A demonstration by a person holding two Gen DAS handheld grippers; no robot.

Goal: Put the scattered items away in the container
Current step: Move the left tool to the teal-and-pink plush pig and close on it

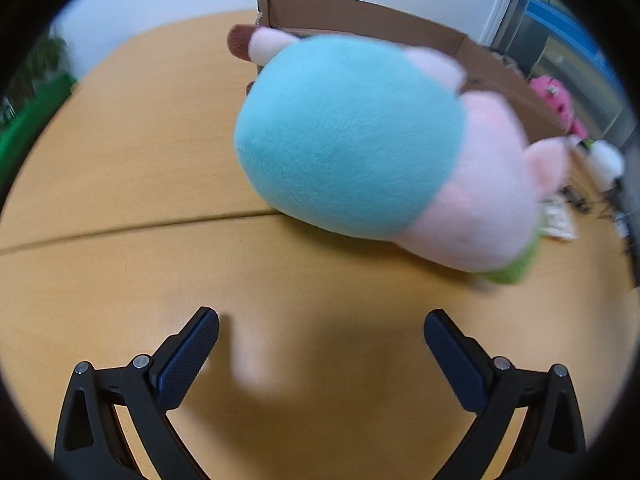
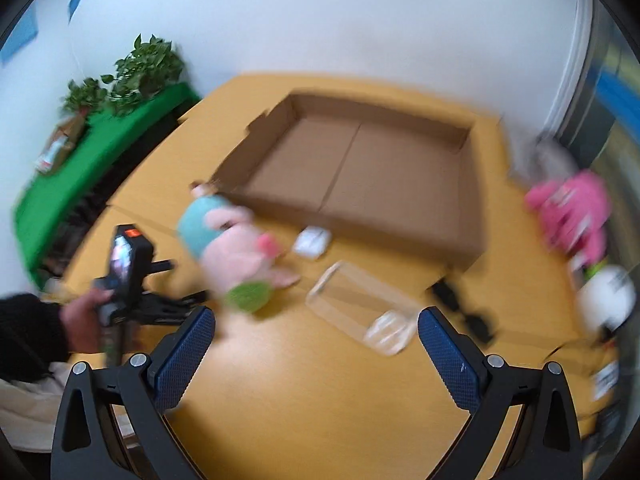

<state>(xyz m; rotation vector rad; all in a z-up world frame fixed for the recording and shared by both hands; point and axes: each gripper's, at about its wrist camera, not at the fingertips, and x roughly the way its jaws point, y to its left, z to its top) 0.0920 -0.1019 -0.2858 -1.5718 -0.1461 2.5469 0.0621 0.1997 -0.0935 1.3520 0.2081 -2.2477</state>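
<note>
A teal and pink plush toy [image 1: 360, 148] lies on the wooden table [image 1: 140, 160] just ahead of my left gripper [image 1: 320, 332], which is open and empty. The right wrist view shows the same plush toy [image 2: 236, 248] beside the near left corner of the open cardboard box [image 2: 360, 172]. My right gripper [image 2: 316, 328] is open and empty above the table. A clear plastic container [image 2: 360, 308] lies on its side just ahead of it. A small white item [image 2: 310, 242] lies against the box's near wall.
A pink plush [image 2: 572, 212] and a white round object [image 2: 604, 300] lie right of the box. Small black items [image 2: 464, 304] lie near the box's front right corner. A green-covered shelf with plants [image 2: 100, 140] stands at left. The left gripper [image 2: 132, 276] shows in a hand.
</note>
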